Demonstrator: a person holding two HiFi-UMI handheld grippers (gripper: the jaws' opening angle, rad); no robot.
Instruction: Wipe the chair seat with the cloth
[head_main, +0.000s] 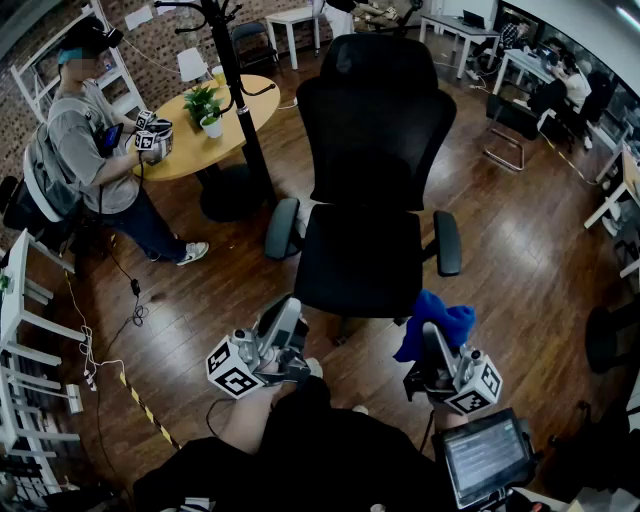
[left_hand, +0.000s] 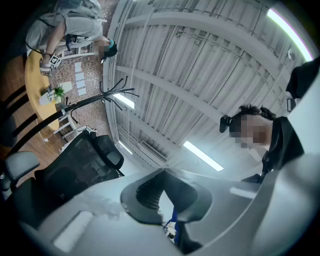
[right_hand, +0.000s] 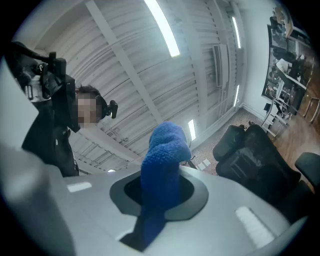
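Observation:
A black mesh office chair (head_main: 372, 170) stands in the middle of the head view, its bare seat (head_main: 360, 262) facing me. In front of the seat's right corner my right gripper (head_main: 433, 345) is shut on a blue cloth (head_main: 436, 320). That cloth (right_hand: 162, 170) sticks up between the jaws in the right gripper view, which points at the ceiling with the chair (right_hand: 255, 155) at its right. My left gripper (head_main: 285, 320) hangs before the seat's left corner, jaws together and holding nothing. The left gripper (left_hand: 163, 175) also tilts up, the chair (left_hand: 75, 165) at its left.
A person with grippers (head_main: 95, 150) stands at the left beside a round yellow table (head_main: 225, 130) carrying a potted plant (head_main: 207, 108). A black coat stand (head_main: 237, 100) rises beside the chair. White shelving (head_main: 20, 310) and floor cables lie left; a screen (head_main: 485, 458) is at lower right.

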